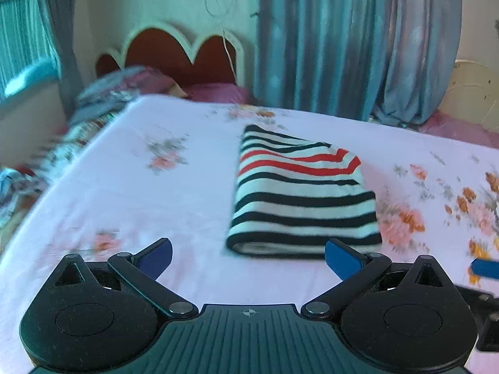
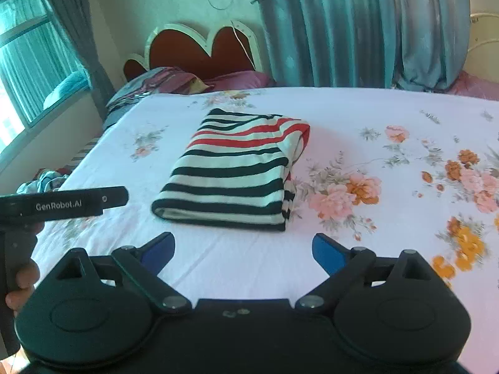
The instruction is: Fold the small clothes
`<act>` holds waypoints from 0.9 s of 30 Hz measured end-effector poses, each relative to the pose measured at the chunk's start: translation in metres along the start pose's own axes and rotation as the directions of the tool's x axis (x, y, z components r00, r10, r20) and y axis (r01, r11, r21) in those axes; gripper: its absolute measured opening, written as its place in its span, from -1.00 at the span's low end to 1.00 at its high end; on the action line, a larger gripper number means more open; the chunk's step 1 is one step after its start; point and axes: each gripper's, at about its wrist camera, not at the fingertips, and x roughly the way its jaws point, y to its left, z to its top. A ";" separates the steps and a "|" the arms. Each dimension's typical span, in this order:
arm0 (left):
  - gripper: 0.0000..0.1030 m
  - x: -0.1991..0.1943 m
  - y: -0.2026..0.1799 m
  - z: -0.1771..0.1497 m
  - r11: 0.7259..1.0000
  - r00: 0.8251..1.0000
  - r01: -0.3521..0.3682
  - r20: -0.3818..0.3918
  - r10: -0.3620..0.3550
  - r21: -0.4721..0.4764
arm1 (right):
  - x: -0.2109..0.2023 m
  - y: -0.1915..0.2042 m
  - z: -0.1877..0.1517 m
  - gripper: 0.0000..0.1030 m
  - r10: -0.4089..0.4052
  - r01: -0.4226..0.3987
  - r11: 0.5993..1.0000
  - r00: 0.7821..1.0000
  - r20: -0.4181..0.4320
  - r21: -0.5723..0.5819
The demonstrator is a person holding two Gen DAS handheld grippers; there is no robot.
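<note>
A folded striped garment (image 1: 299,199), white with black and red stripes, lies flat on the floral bed sheet (image 1: 149,193). It also shows in the right wrist view (image 2: 230,171). My left gripper (image 1: 248,260) is open and empty, just short of the garment's near edge. My right gripper (image 2: 242,251) is open and empty, also just short of the near edge. The left gripper's black body (image 2: 62,204) shows at the left of the right wrist view. A blue fingertip of the right gripper (image 1: 485,268) shows at the right edge of the left wrist view.
A red scalloped headboard (image 2: 199,53) and purple pillows (image 2: 237,79) stand at the far end of the bed. Blue curtains (image 2: 358,25) hang behind. A window (image 2: 28,62) is at the left. Crumpled clothes (image 2: 43,180) lie off the bed's left edge.
</note>
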 end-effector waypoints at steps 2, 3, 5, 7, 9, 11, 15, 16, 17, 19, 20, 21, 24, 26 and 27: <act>0.99 -0.021 0.000 -0.007 1.000 1.000 0.013 -0.011 -0.013 -0.010 | -0.020 0.005 -0.007 0.98 -0.021 0.022 1.000 0.999 0.028 -0.016; 0.99 -0.033 0.000 -0.012 1.000 1.000 0.018 -0.018 -0.019 -0.024 | -0.031 0.008 -0.010 0.98 -0.043 0.044 0.999 0.998 0.051 -0.025; 0.99 -0.055 -0.002 -0.022 0.999 1.000 0.008 -0.009 -0.008 -0.034 | -0.051 0.015 -0.017 0.98 -0.092 0.096 0.994 0.992 0.092 -0.043; 0.99 -0.081 -0.007 -0.034 1.000 1.000 -0.003 0.006 0.003 -0.029 | -0.070 0.019 -0.024 0.98 -0.140 0.146 0.988 0.982 0.125 -0.044; 0.99 -0.104 -0.009 -0.043 1.000 1.000 -0.002 0.020 0.002 -0.025 | -0.091 0.025 -0.030 0.98 -0.162 0.169 0.985 0.975 0.149 -0.040; 0.99 -0.125 -0.010 -0.051 1.000 0.999 -0.003 0.035 0.004 -0.023 | -0.109 0.028 -0.037 0.98 -0.163 0.173 0.984 0.972 0.166 -0.045; 0.99 -0.167 -0.007 -0.064 0.999 0.999 0.002 0.054 0.000 -0.032 | -0.142 0.036 -0.046 0.98 -0.144 0.154 0.987 0.974 0.173 -0.045; 0.99 -0.174 -0.006 -0.066 0.999 0.998 0.003 0.059 -0.001 -0.035 | -0.149 0.038 -0.047 0.98 -0.139 0.149 0.988 0.975 0.175 -0.048; 0.99 -0.184 -0.005 -0.069 0.999 0.998 0.002 0.065 0.001 -0.039 | -0.156 0.039 -0.049 0.99 -0.141 0.152 0.987 0.972 0.187 -0.047; 0.99 -0.198 -0.003 -0.073 0.999 0.997 0.001 0.078 0.002 -0.044 | -0.166 0.043 -0.052 0.98 -0.167 0.180 0.983 0.963 0.212 -0.043; 0.99 -0.204 -0.002 -0.075 0.999 0.996 0.001 0.085 0.003 -0.048 | -0.170 0.045 -0.052 0.98 -0.170 0.184 0.982 0.961 0.220 -0.047; 0.99 -0.210 -0.001 -0.076 0.999 0.996 0.000 0.092 0.005 -0.049 | -0.172 0.047 -0.054 0.98 -0.172 0.188 0.981 0.959 0.226 -0.051; 0.99 -0.220 0.002 -0.079 0.998 0.995 -0.008 0.102 0.013 -0.055 | -0.174 0.052 -0.059 0.98 -0.187 0.210 0.975 0.954 0.236 -0.075; 0.99 -0.224 0.003 -0.080 0.998 0.994 -0.013 0.108 0.020 -0.062 | -0.176 0.054 -0.062 0.98 -0.181 0.207 0.975 0.953 0.242 -0.085; 0.99 -0.226 0.004 -0.080 0.998 0.994 -0.015 0.109 0.021 -0.064 | -0.178 0.055 -0.064 0.98 -0.183 0.210 0.974 0.952 0.246 -0.087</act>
